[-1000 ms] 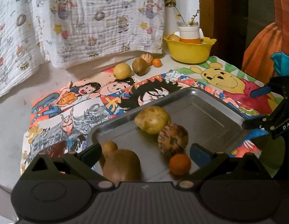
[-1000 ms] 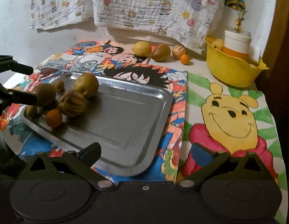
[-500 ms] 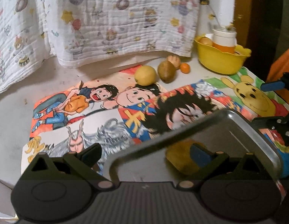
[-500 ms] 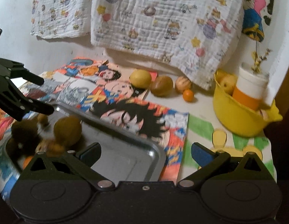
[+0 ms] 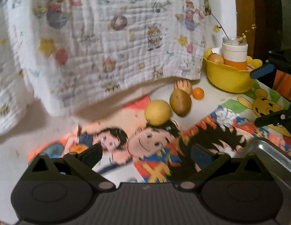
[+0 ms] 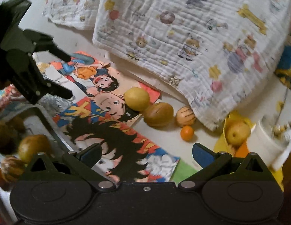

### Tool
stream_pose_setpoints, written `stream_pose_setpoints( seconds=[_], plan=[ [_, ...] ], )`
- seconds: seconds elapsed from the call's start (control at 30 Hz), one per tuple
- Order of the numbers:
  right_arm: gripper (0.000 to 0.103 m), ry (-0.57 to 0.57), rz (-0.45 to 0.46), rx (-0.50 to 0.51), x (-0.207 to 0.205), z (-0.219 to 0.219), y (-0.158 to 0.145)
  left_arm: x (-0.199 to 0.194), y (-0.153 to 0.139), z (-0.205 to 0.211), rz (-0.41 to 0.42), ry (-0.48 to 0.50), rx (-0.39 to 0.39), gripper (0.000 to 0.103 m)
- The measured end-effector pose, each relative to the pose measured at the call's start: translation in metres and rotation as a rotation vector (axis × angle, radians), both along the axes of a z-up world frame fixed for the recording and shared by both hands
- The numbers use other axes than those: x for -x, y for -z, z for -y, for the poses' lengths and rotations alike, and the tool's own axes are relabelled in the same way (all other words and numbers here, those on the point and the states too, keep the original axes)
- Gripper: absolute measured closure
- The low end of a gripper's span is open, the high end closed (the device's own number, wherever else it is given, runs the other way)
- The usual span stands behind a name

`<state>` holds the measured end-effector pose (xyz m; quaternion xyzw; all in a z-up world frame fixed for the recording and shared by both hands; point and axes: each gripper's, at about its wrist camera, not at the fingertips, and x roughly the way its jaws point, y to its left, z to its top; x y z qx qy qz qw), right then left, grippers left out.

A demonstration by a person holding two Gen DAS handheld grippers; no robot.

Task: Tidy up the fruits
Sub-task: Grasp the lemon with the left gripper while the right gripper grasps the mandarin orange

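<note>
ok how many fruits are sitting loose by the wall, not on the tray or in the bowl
4, in a row below the hanging cloth: round yellow fruit, brown-green oval fruit, striped tan fruit, small orange citrus. The cloth may hide more.

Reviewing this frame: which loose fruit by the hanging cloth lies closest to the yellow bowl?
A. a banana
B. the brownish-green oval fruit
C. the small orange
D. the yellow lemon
C: in the left wrist view the small orange is the rightmost of the row, nearest the yellow bowl; the striped fruit, the oval fruit and the lemon lie farther left.
</note>
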<state>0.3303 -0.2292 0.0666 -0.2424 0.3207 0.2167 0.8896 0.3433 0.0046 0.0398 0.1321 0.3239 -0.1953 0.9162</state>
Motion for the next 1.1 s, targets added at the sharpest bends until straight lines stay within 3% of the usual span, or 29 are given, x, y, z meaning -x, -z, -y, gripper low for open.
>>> stream_pose_setpoints(
  seconds=[0.17, 0.43, 0.63, 0.8, 1.1],
  plan=[
    [0.001, 0.013, 0.034, 0.066, -0.023, -0.002, 0.013, -0.025, 0.010, 0.001, 0.036, 0.039, -0.004, 0.000],
    [0.006, -0.023, 0.081, 0.253, -0.054, -0.014, 0.045, -0.052, 0.025, 0.014, 0.086, 0.107, -0.025, 0.001],
    [0.020, 0.053, 0.140, 0.302, -0.079, -0.023, 0.062, -0.072, 0.039, 0.030, 0.104, 0.123, -0.012, 0.001],
    [0.040, 0.101, 0.136, 0.345, -0.100, -0.026, 0.078, -0.085, 0.049, 0.033, 0.101, 0.131, 0.018, 0.004],
    [0.049, 0.138, 0.071, 0.345, -0.132, -0.024, 0.094, -0.105, 0.053, 0.031, 0.059, 0.162, 0.107, 0.014]
  ],
)
